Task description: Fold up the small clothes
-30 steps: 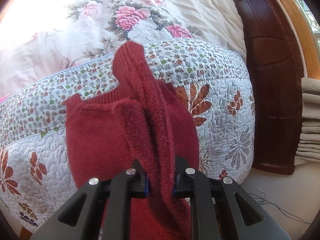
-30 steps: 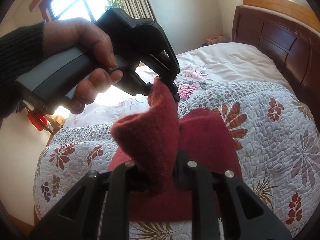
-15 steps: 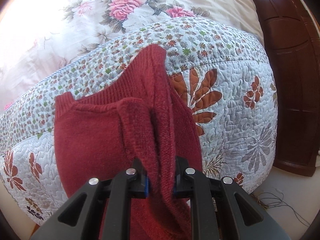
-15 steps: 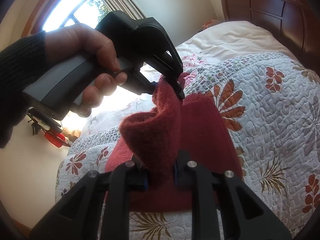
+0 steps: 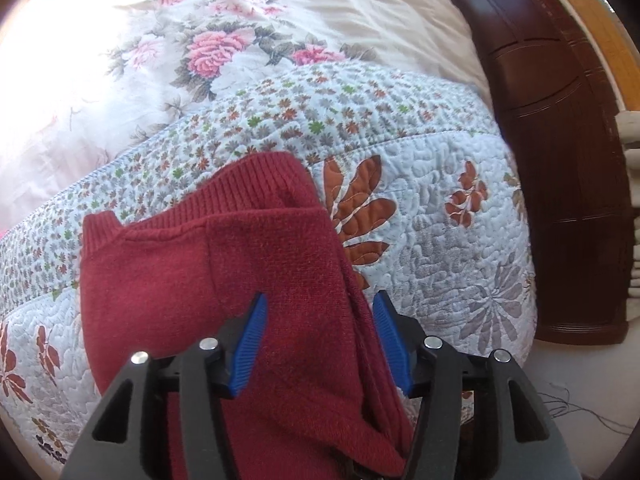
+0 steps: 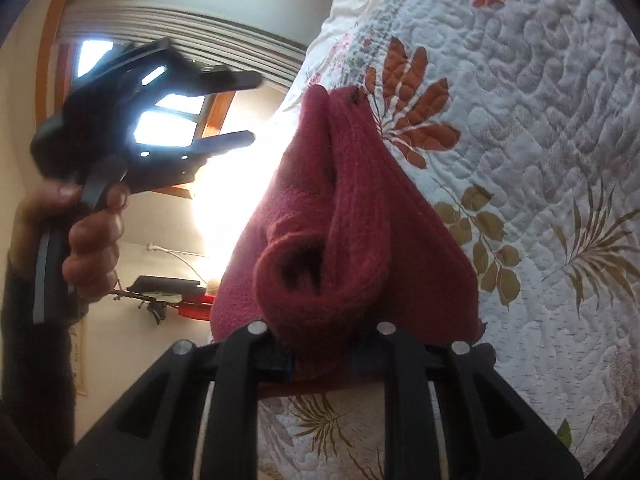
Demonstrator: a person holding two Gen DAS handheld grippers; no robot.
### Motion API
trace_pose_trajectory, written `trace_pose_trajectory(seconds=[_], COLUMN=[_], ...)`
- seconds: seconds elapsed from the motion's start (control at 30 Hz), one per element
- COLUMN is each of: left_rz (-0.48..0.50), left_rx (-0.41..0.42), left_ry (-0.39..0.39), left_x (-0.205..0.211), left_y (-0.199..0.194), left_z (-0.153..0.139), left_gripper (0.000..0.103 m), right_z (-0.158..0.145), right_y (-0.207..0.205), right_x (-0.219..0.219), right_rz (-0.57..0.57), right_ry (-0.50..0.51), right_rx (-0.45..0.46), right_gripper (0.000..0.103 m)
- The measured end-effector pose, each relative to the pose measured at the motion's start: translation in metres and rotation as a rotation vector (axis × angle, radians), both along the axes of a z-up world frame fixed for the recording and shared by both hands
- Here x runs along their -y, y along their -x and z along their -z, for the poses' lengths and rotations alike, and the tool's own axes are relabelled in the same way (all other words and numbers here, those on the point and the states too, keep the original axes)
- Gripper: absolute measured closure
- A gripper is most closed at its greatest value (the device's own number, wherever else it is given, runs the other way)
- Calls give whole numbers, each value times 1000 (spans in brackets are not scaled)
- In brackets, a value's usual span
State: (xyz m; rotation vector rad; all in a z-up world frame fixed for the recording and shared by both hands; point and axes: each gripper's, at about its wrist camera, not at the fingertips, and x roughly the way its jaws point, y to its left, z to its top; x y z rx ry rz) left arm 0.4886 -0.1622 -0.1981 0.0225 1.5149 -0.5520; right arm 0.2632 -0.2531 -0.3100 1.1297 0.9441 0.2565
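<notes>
A small dark red knitted garment (image 5: 224,268) lies on the quilted bedspread (image 5: 440,248), one part folded over the rest. My left gripper (image 5: 320,320) is open just above it, blue pads (image 5: 252,336) spread on either side of the folded layer and not gripping. In the right wrist view the same red garment (image 6: 352,216) bunches up in front of the camera, and my right gripper (image 6: 320,360) is shut on its near edge. The left gripper (image 6: 248,108) shows there too, held by a hand (image 6: 88,240) at the left, fingers apart and clear of the cloth.
A floral duvet (image 5: 192,52) lies beyond the bedspread. A dark wooden headboard (image 5: 560,160) stands at the right, with floor and thin cables (image 5: 568,400) below it. A window (image 6: 168,120) and curtain sit behind the hand.
My left gripper has opened and let go of the red garment, which dropped folded onto the bedspread. The right gripper still holds its edge and has tilted sharply.
</notes>
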Motion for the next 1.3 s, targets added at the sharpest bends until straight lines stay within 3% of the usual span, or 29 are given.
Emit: trace_pose_trajectory(seconds=[0.07,0.1,0.23,0.3,0.4,0.5,0.63,0.77,0.83,0.93,1.07,1.13,1.23,1.3], left_rz=[15,25,46,22,-15,14,181,372,415,486,615,665,668,656], left_rx=[83,117,205,250,252,252,328,488,567,653,737,774,759,764], left_ry=[54,69,145,186,269,275,136,-156,-273,-384,-575,-613,-610,-592], left_x=[-21,-33,-90,-122,-161,-174,-152,-116,-102,-85,-71,-69,-72,-75], left_y=[15,24,66,89,122,153,195,228,233,239,246,251,248,243], left_z=[-26,-36,-60,-67,-61,-48,-33,-8,8,28,61,68,66,61], left_gripper=[33,32,31,32,33,33,32,31,31,31,31,32,69,81], right_z=[14,14,-8,-28,-56,-69,-62,-55,-57,-58,-45,-32,-10,-4], right_y=[3,6,11,10,6,-4,-19,-24,-23,-14,10,17,17,13], right_x=[10,15,34,41,47,37,11,5,13,27,44,44,38,34], right_rz=[-9,-15,-111,-178,-274,-397,-577,-621,-586,-507,-362,-314,-264,-249], right_ry=[-113,-124,-86,-11,137,226,315,342,309,249,91,-5,-106,-137], right_rx=[-16,-8,69,113,176,202,186,162,161,130,92,72,29,25], right_gripper=[68,64,61,61,56,54,54,54,48,43,38,36,36,35])
